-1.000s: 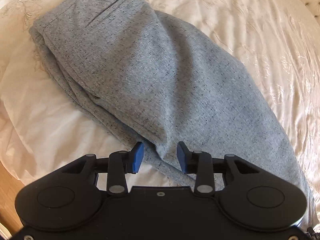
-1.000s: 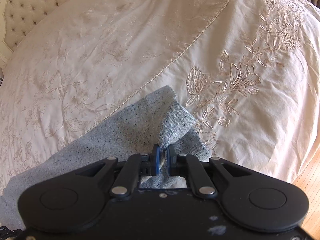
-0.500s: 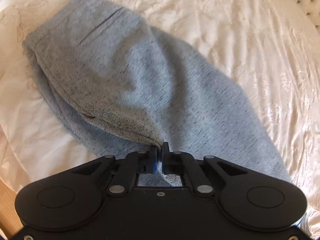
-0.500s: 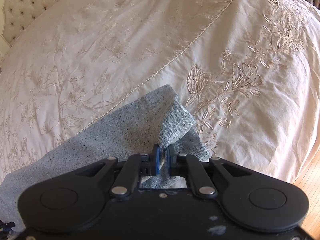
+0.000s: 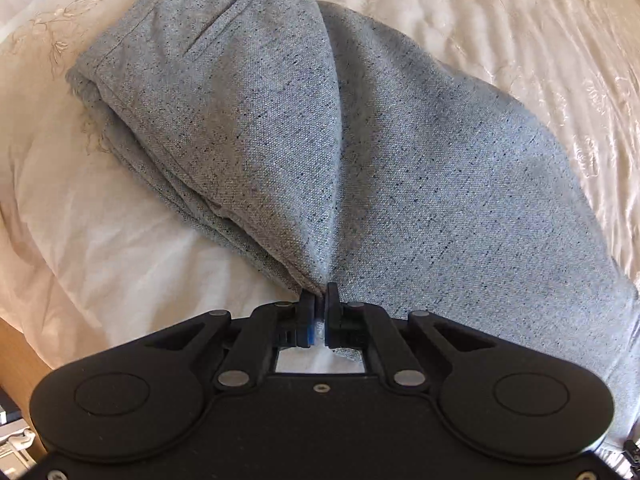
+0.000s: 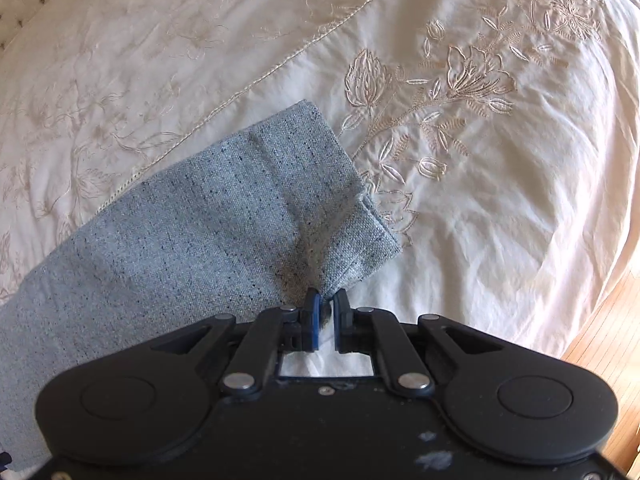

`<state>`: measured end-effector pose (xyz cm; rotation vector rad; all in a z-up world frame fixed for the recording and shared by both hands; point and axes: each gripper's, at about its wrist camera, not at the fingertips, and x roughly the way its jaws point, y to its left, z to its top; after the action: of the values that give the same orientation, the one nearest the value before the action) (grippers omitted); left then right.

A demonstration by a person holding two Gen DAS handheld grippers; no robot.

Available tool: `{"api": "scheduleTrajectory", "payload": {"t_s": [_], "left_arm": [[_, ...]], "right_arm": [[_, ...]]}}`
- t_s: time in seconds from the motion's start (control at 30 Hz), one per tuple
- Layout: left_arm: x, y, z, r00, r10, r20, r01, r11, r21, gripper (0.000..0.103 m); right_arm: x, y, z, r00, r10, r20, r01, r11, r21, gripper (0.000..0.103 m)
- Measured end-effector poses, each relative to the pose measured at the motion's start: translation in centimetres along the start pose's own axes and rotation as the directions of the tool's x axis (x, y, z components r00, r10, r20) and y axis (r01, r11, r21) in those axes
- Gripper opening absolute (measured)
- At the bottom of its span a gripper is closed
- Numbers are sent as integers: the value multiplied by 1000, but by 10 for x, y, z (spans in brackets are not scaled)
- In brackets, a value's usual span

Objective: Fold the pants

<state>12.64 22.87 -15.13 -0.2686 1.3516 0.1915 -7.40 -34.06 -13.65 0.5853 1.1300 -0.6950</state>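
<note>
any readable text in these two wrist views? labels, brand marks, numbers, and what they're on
None readable in either view.
Grey pants: no tag, label or print shows.
Embroidered bedspread: floral stitching only, no lettering.
Left tongs and right tongs: plain black housings, no markings; both are shut on the pants fabric.
Object at the bottom left edge of the left wrist view: too small and cut off to read.

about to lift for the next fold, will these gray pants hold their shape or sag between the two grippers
Probably sag: the pants bunch into creases where the left gripper pinches them. The leg end dents the same way at the right gripper. The thick-looking weave suggests some weight, and it likely won't slide easily on the bedspread.
</note>
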Motion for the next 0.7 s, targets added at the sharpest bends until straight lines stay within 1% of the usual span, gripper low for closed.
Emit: {"api": "scheduleTrajectory", "payload": {"t_s": [0.07, 0.17, 0.23, 0.3, 0.33, 0.4, 0.47, 0.53, 0.6, 0.67, 0.7], "left_arm": [[0, -3, 1, 1000, 10, 0, -10, 1000, 12, 6], [2, -4, 5, 1000, 11, -8, -10, 1000, 11, 6], [1, -7, 7, 1000, 16, -6, -16, 1000, 20, 6], [2, -12, 7, 1000, 27, 0, -27, 999, 31, 6], [4, -16, 8, 999, 33, 0, -33, 999, 34, 6], [5, -22, 7, 999, 44, 3, -44, 998, 33, 6], [2, -30, 1, 998, 57, 11, -57, 998, 32, 6], [4, -34, -5, 998, 65, 13, -66, 998, 21, 6], [0, -35, -12, 998, 69, 15, -69, 998, 1, 7], [0, -29, -14, 998, 68, 15, -68, 997, -32, 8], [-1, -27, -16, 997, 69, 16, -68, 996, -48, 9]], "right_arm": [[0, -3, -1, 1000, 6, -6, -6, 1000, -12, 8], [-3, -9, 3, 999, 7, -34, -7, 1000, -21, 15], [-19, -11, 6, 999, -25, 24, 25, 999, -30, 15], [-37, -10, 13, 994, -41, 102, 48, 997, -62, 20], [-43, -8, 18, 991, -39, 126, 49, 996, -80, 20], [-45, 1, 28, 990, 11, 141, 9, 990, -139, 20], [-37, 18, 36, 991, 78, 111, -54, 978, -203, 20], [-23, 39, 41, 990, 115, 76, -92, 961, -261, 19], [-4, 61, 46, 991, 129, 44, -110, 945, -308, 19], [17, 73, 51, 991, 130, -5, -125, 942, -312, 17], [27, 75, 54, 993, 116, -30, -120, 945, -303, 16]]}}
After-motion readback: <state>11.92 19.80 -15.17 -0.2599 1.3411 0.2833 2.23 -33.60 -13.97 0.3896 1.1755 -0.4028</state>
